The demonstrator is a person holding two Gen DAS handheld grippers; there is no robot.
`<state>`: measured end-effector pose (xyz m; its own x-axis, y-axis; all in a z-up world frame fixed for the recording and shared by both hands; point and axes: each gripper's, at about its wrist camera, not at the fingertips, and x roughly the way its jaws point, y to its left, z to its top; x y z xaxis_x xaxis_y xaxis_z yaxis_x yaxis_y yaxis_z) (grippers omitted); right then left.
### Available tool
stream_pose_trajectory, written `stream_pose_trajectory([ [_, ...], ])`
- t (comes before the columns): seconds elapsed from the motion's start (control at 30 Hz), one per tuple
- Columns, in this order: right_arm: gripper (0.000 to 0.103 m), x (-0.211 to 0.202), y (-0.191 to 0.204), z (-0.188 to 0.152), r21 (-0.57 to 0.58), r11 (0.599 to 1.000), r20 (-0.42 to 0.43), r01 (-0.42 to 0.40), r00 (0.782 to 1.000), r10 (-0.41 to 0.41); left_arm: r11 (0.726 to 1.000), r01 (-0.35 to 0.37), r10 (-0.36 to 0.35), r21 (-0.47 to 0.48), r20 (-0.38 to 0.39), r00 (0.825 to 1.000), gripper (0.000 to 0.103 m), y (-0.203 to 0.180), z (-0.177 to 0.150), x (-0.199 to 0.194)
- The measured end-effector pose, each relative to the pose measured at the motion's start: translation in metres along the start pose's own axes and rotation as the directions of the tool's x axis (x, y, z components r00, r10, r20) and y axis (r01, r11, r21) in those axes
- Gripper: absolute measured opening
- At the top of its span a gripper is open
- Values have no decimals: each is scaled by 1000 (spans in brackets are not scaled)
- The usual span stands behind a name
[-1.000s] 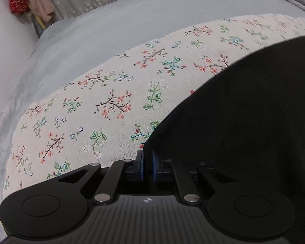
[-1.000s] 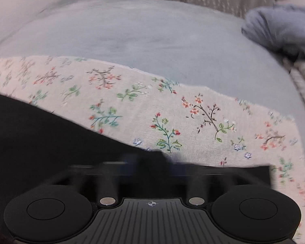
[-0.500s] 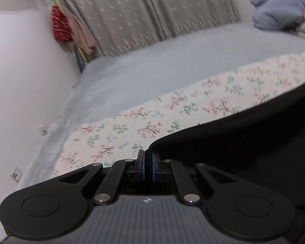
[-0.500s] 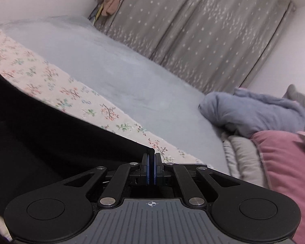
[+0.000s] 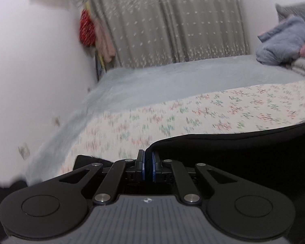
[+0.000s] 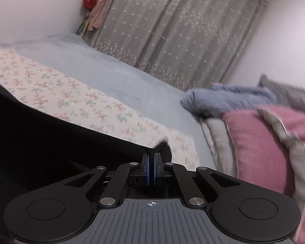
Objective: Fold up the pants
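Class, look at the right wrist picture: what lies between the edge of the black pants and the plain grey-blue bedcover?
In the right wrist view, a floral cloth lies between the black pants and the grey-blue bedcover.

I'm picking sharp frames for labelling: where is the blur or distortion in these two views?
Left wrist view: floral sheet smeared by motion, left claw sharp, fisheye bends the curtain. Right wrist view: sheet and pink pillow blurred, right claw crisp; black pants show no detail.
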<state>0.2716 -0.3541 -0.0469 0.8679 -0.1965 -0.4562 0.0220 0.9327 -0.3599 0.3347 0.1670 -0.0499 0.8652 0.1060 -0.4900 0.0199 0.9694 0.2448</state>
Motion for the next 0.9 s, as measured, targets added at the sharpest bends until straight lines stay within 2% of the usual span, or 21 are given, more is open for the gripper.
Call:
stream_pose_trajectory([
  [0.1,3,-19,5,-30,99,995,-82,-19,996,27,997,26,-31,-66,-68,997,7,3,-19,-7],
  [0.13,3,-21,7,-42,144,989,-124,-28,991,46,998,34,-40,-56,-103,994,8,1,-24,-5],
  [0.2,3,-20,15,-67,197,980,-210,-39,974,81,999,28,-32,-28,-152,988,9,-6,-39,-5],
  [0.27,3,-20,24,-90,232,971,-274,-49,955,114,999,36,-43,-40,-201,979,10,-6,-51,-3],
  [0.3,3,-21,28,-97,235,971,-289,-50,950,119,998,39,-50,-56,-214,976,11,-4,-56,-5],
  [0.37,3,-28,29,-104,248,967,-297,-60,945,135,994,51,-73,-100,-239,968,23,4,-61,-6],
  [0.43,10,-36,20,-103,306,950,-290,-68,943,161,987,46,-86,-153,-264,961,42,15,-64,-10],
  [0.53,22,-53,-8,-100,497,860,-249,-116,930,269,964,51,-124,-263,-272,954,47,35,-71,-24],
  [0.57,27,-62,-14,-101,535,836,-222,-126,933,282,949,54,-140,-311,-261,955,48,42,-72,-31],
  [0.6,40,-72,-20,-102,558,822,-208,-114,940,272,927,55,-156,-371,-248,956,50,52,-74,-38],
  [0.63,58,-81,-25,-102,568,819,-207,-87,947,244,906,48,-162,-421,-240,957,53,61,-76,-45],
  [0.7,71,-94,-36,-104,564,826,-228,-10,959,167,830,65,-204,-554,-192,960,58,82,-83,-54],
  [0.73,71,-95,-40,-104,556,831,-237,20,962,136,794,70,-218,-604,-175,960,61,88,-85,-53],
  [0.8,71,-87,-44,-101,570,821,-233,29,964,128,745,55,-233,-665,-182,955,65,89,-85,-43],
  [0.9,71,-46,-45,-97,655,752,-171,-69,956,237,663,-3,-250,-749,-225,942,65,79,-92,-19],
])
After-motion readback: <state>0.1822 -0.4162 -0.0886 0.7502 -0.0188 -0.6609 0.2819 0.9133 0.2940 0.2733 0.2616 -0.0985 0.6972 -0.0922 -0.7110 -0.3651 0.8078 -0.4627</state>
